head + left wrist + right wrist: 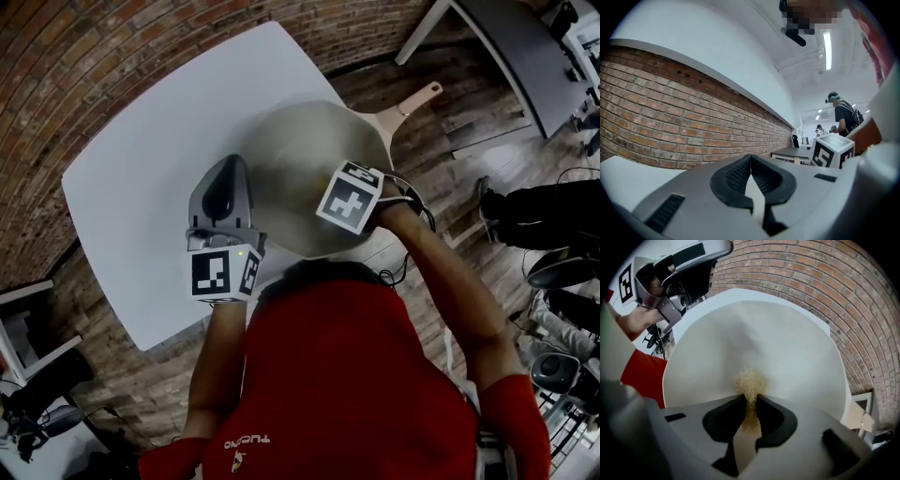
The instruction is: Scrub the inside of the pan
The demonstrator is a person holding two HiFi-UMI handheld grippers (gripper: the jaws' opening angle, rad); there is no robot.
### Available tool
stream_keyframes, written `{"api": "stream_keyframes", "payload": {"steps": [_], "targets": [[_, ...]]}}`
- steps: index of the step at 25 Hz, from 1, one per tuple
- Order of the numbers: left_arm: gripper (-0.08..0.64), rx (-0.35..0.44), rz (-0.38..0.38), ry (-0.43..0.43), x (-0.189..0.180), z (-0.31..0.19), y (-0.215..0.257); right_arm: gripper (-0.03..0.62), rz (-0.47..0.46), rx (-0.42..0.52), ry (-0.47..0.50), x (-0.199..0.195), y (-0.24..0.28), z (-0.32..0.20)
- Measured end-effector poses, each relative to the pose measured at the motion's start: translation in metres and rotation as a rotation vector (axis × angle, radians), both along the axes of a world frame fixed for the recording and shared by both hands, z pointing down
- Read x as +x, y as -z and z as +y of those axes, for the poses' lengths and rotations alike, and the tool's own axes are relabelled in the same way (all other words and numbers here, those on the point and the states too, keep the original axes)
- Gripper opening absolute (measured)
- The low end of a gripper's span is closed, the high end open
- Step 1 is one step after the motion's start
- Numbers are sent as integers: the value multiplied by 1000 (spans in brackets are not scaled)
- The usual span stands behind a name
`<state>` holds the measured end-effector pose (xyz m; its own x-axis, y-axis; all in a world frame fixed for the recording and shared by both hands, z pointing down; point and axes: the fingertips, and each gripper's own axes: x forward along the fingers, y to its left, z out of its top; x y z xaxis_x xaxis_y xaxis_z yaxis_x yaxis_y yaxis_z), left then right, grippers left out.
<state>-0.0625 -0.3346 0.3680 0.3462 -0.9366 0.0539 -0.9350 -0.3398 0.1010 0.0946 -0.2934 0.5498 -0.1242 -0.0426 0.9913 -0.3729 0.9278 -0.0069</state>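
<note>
A pale cream pan [300,155] with a beige handle [412,101] sits on the white table [150,150]. My right gripper [750,399] is inside the pan [783,343], shut on a golden-brown scrubber [750,383] that presses on the pan's floor. In the head view only its marker cube [349,197] shows over the pan's near side. My left gripper [228,173] hovers beside the pan's left rim. Its jaws [750,161] are shut with nothing visible between them, and it points toward the brick wall. From the right gripper view it [670,273] appears beyond the pan's far-left rim.
A brick wall [670,122] runs along the table's far side. A second table [525,47] stands at the upper right. People [841,115] and chairs [553,267] are off to the right. The pan's handle overhangs the table's right corner.
</note>
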Motion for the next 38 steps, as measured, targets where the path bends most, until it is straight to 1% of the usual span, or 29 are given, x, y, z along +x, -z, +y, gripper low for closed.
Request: {"api": "stream_keyframes", "payload": {"steps": [3, 5, 7, 9, 11, 14, 17, 20, 23, 27, 31, 35, 38], "targets": [[15, 2, -1, -11, 6, 0, 2, 75, 18, -1, 8, 8, 8, 2], [15, 2, -4, -19, 11, 0, 2, 75, 6, 10, 2, 10, 11, 1], [15, 2, -8, -28, 16, -1, 2, 75, -34, 40, -17, 11, 14, -5], [15, 0, -10, -38, 22, -2, 3, 75, -106, 68, -63, 7, 29, -10], [15, -2, -12, -47, 27, -3, 4, 75, -231, 103, -123, -6, 57, -16], [15, -1, -18, -58, 33, -3, 8, 75, -490, 161, -216, -27, 83, -25], [15, 1, -28, -72, 41, -1, 12, 75, -714, 260, -241, -44, 117, -30], [15, 10, -42, -80, 49, 2, 17, 75, -875, 361, -264, -53, 146, -32], [15, 15, -54, -74, 53, 3, 22, 75, -985, 446, -285, -55, 166, -33], [15, 9, -69, -53, 54, 2, 24, 75, -1098, 559, -317, -54, 188, -36], [15, 15, -69, -61, 58, 4, 30, 75, -1191, 627, -337, -54, 205, -34], [15, 34, -65, -73, 65, 7, 39, 75, -1227, 682, -342, -52, 215, -29], [15, 41, -65, -73, 67, 11, 42, 75, -1238, 703, -348, -48, 218, -27]]}}
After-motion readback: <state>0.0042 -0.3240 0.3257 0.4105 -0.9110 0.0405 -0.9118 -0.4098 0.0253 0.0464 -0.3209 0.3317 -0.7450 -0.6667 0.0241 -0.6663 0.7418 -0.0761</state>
